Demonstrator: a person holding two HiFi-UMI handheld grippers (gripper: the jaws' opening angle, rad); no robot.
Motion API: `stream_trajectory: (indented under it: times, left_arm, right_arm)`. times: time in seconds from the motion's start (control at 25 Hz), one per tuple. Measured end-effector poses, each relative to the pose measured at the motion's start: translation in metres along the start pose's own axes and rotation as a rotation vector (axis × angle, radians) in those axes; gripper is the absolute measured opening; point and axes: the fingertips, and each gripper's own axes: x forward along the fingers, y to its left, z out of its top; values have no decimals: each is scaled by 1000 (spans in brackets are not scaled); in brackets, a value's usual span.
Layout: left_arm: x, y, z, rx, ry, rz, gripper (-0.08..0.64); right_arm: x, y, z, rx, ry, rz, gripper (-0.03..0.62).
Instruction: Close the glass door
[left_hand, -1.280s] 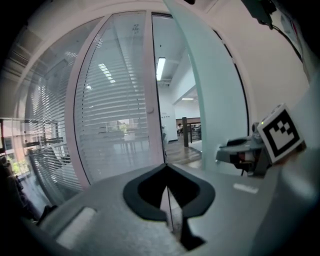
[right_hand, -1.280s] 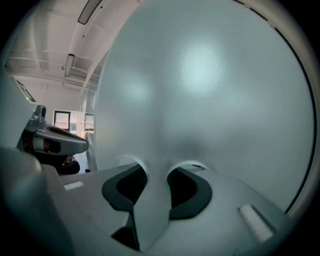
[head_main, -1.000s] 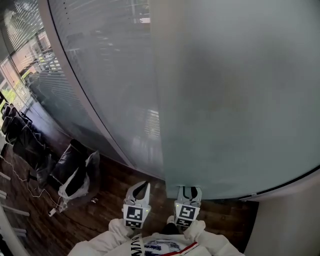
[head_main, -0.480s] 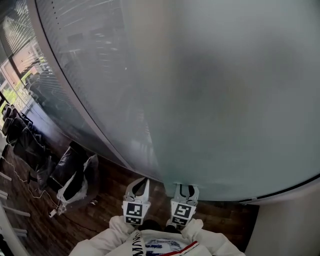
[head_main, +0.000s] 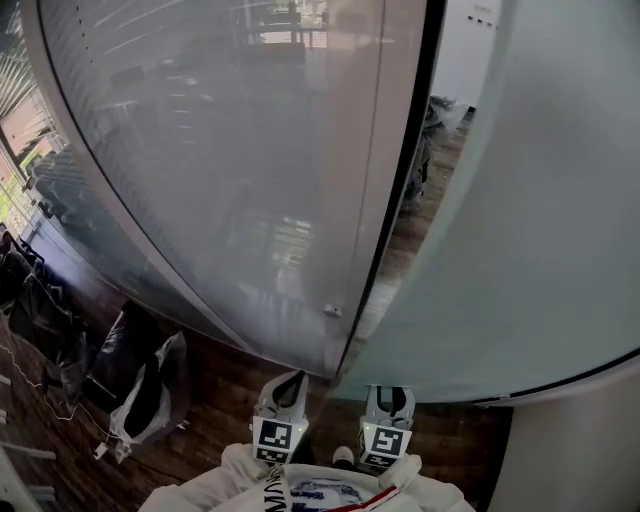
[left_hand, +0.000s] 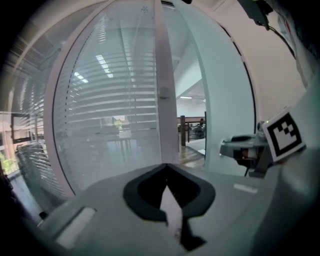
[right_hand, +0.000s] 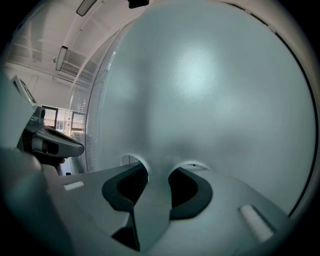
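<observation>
We bring the right gripper (head_main: 388, 395), jaws spread, up to the glass door (head_main: 520, 250), the left gripper (head_main: 285, 385) with jaws pressed together beside its edge; tips may skid on slick glass.

A dark wood floor (head_main: 215, 400) runs below a tall glass partition (head_main: 200, 180) lined with horizontal blinds. Black bags (head_main: 140, 375) with pale linings slump on the floor at its foot, near thin white cables (head_main: 101, 449). A plain white wall (head_main: 570, 450) stands at the right. Daylight comes in through a window (head_main: 12, 200) at the far left. Beyond the glass, ceiling strip lights (left_hand: 102, 62) glow and a dark wooden railing (left_hand: 183, 130) stands on more wood flooring.
</observation>
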Motion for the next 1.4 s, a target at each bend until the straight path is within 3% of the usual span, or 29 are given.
stream_trajectory:
  times: [0.48, 1.0, 1.4]
  left_arm:
    - [41, 22, 22, 48, -40, -219, 3]
    - [58, 29, 26, 66, -50, -323, 3]
    - [66, 23, 33, 73, -58, -358, 3]
  right_arm:
    - [18, -14, 12, 2, -40, -92, 121]
    - [40, -25, 12, 3, -62, -161, 123]
    - [56, -34, 14, 11, -65, -184, 123]
